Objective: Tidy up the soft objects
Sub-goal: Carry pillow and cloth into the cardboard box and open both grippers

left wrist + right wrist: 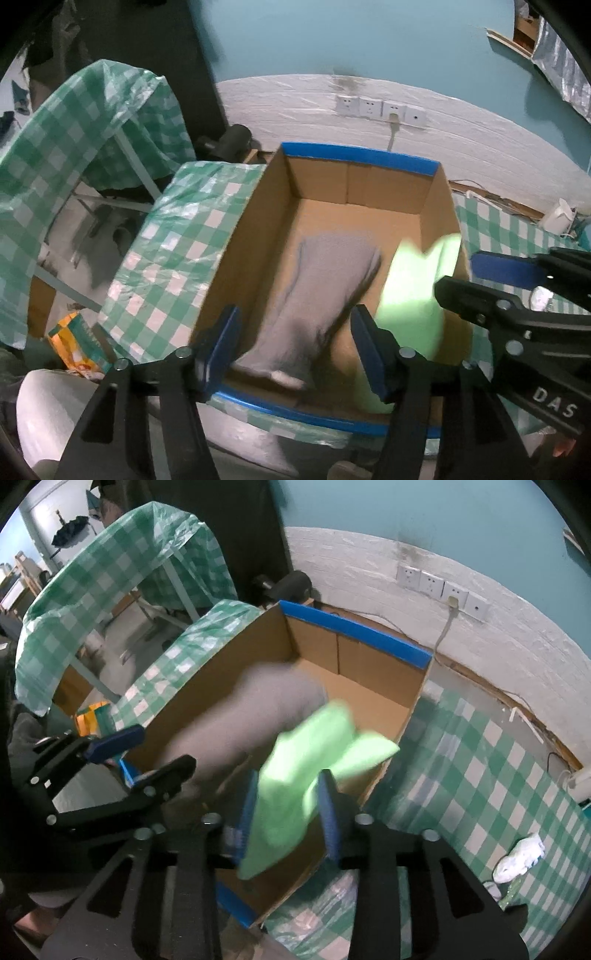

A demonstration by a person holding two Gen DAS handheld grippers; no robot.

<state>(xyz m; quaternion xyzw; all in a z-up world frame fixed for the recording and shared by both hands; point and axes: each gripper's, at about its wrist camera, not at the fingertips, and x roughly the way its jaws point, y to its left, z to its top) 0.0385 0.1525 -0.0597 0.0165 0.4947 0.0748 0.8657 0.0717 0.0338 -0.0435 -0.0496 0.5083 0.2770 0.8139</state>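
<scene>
Between the right gripper's [288, 812] half-parted blue fingers a green cloth [306, 771] hangs over the box's [354, 631] near right corner, while the left gripper [291, 347], wide open and empty, hovers above a grey cloth [317, 295] already lying inside, so little seems left.

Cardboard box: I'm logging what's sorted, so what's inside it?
Inside the box: a grey cloth on the floor and a green cloth between the right gripper's fingers. Anything beneath the cloths is hidden.
</scene>
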